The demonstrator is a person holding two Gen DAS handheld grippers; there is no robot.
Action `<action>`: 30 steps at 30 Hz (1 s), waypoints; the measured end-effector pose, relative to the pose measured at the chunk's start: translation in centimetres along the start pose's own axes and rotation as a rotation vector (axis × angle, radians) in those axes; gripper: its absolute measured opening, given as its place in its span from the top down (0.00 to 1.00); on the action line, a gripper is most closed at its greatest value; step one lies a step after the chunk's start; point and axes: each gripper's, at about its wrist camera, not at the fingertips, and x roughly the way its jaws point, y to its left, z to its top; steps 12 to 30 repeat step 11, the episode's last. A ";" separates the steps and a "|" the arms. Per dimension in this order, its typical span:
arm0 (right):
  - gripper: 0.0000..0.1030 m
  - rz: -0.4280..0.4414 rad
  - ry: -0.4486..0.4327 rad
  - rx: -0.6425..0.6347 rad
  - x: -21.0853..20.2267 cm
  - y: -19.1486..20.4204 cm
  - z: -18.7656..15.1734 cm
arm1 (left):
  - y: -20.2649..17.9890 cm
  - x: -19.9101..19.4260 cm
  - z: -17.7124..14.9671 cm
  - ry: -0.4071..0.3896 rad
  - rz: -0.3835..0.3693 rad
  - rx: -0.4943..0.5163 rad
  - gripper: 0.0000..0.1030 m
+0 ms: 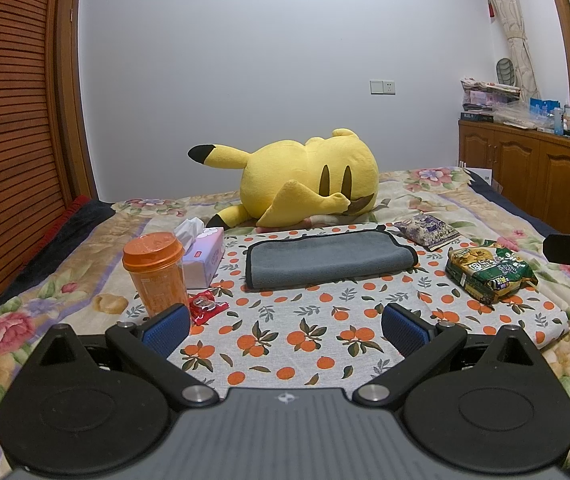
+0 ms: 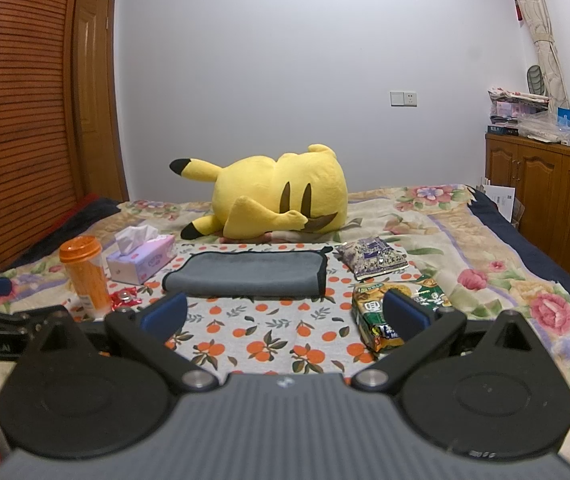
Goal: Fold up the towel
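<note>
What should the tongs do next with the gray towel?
Probably move both tongs, left and right, forward to the towel. Both are open and holding nothing, and the towel lies beyond them, already folded once, on the orange-print cloth.

You are working under soft, even indoor light from above, with a cool bluish cast on the plain pale wall (image 1: 269, 60). Shadows are faint: only a thin dark line under the folded grey microfibre towel (image 1: 327, 258). No strong glare shows. Both fisheye views bend hard at the edges, bowing the slatted brown wooden wardrobe door (image 2: 17, 100). The centre is sharp; the black corners are vignetted, and your near gripper bodies look slightly soft.
</note>
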 end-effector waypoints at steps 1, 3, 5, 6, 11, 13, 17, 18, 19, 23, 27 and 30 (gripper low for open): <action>0.00 0.000 0.000 0.000 0.0 0.0 0.0 | 0.0 0.0 0.0 0.000 0.000 0.000 0.00; 0.00 0.000 0.000 0.000 0.0 0.0 0.0 | 0.0 0.0 0.0 -0.001 0.001 0.000 0.00; 0.00 0.000 0.000 0.000 0.0 0.0 0.0 | 0.0 0.0 0.0 0.001 -0.001 -0.001 0.00; 0.00 0.000 0.000 0.000 0.0 0.0 0.0 | 0.0 0.0 0.0 0.000 0.000 0.000 0.00; 0.00 0.000 0.000 0.000 0.0 0.0 0.0 | 0.0 0.0 0.0 0.000 0.001 0.001 0.00; 0.00 0.000 0.000 0.000 0.0 0.0 0.0 | 0.0 0.0 0.0 0.000 0.001 0.001 0.00; 0.00 0.000 0.000 0.000 0.0 0.0 0.0 | 0.0 0.0 0.0 0.000 0.001 0.001 0.00; 0.00 0.000 0.000 0.000 0.0 0.0 0.0 | 0.0 0.0 0.0 0.000 0.001 0.001 0.00; 0.00 0.000 0.000 0.000 0.0 0.0 0.0 | 0.0 0.0 0.0 0.000 0.001 0.001 0.00; 0.00 0.000 0.000 0.000 0.0 0.0 0.0 | 0.0 0.0 0.0 0.000 0.001 0.001 0.00; 0.00 0.000 0.000 0.000 0.0 0.0 0.0 | 0.0 0.0 0.0 0.000 0.001 0.001 0.00; 0.00 0.000 0.000 0.000 0.0 0.0 0.0 | 0.0 0.0 0.0 0.000 0.001 0.001 0.00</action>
